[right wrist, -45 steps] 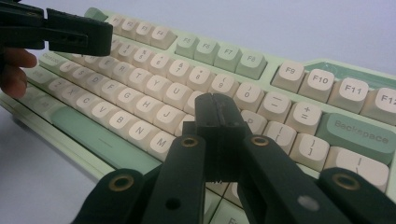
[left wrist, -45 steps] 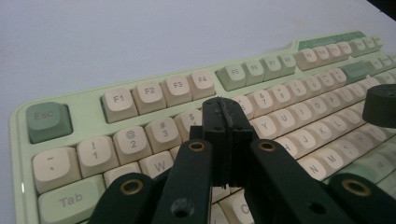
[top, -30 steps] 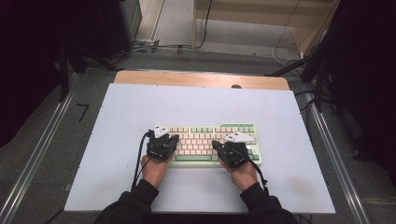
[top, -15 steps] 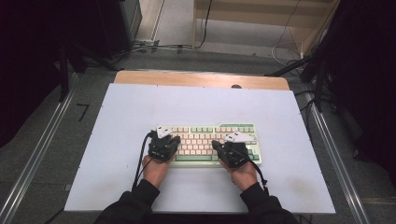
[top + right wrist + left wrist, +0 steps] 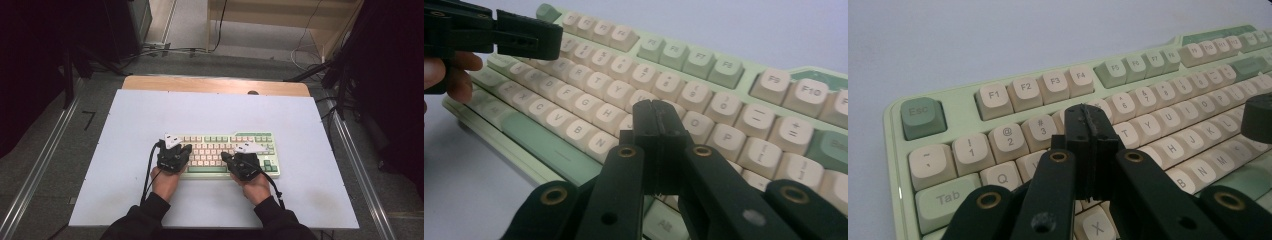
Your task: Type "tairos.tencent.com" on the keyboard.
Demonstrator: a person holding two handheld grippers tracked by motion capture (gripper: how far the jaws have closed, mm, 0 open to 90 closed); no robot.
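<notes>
A pale green keyboard [image 5: 222,141] with cream and green keys lies near the front middle of the white table top [image 5: 210,115]. My left gripper [image 5: 176,146] hovers over the keyboard's left end. In the left gripper view my left gripper [image 5: 1090,117] is shut, jaws pressed together with nothing between them, above the number and letter rows of the keyboard [image 5: 1013,95]. My right gripper [image 5: 239,152] is over the keyboard's right half. In the right gripper view my right gripper [image 5: 655,112] is shut and empty above the keyboard [image 5: 704,75]; the left gripper [image 5: 526,40] shows at upper left.
A wooden strip [image 5: 215,85] runs along the table's far edge. Metal rails [image 5: 42,165] flank the table on both sides. Cables [image 5: 310,55] lie on the floor beyond it. White surface lies bare around the keyboard.
</notes>
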